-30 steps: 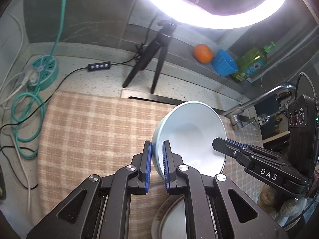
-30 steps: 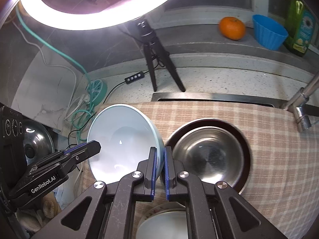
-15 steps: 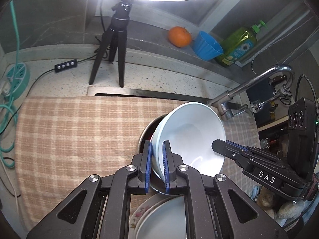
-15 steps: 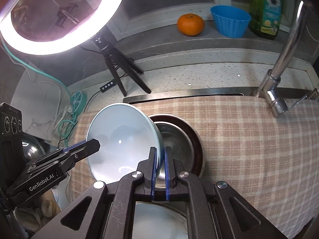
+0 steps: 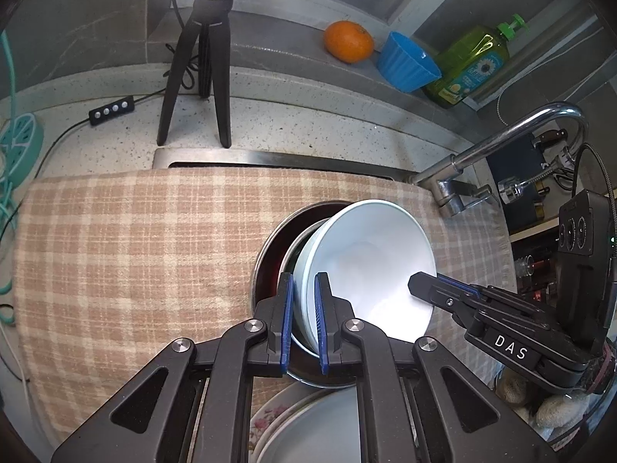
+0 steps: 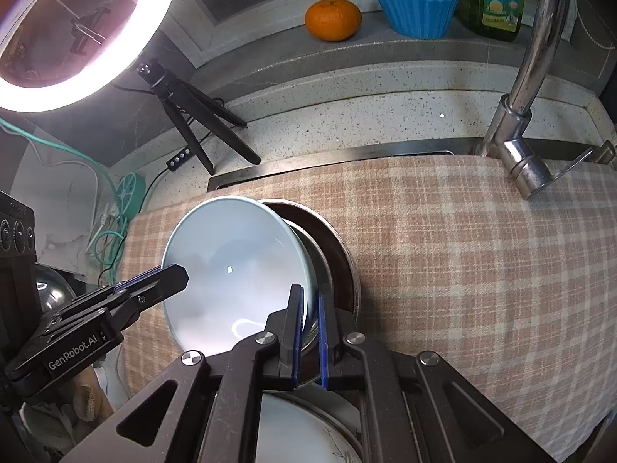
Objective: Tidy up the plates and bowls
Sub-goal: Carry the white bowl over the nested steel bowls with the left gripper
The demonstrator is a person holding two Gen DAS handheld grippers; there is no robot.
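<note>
Pale blue ceramic bowl [image 5: 366,262], pinched at opposite rims by left claw [image 5: 304,320] and right claw [image 6: 309,332], now tilted over the steel bowl [image 6: 327,270] rather than beside it; nesting looks imminent.

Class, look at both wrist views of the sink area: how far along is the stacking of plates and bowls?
Done: a steel bowl already sits in a dark-rimmed basin on the checked cloth.
In hand: both the left tongs and right tongs grip the tilted pale blue bowl over the steel bowl.
Left: seating and releasing it, then the plates nearer the cameras.
</note>
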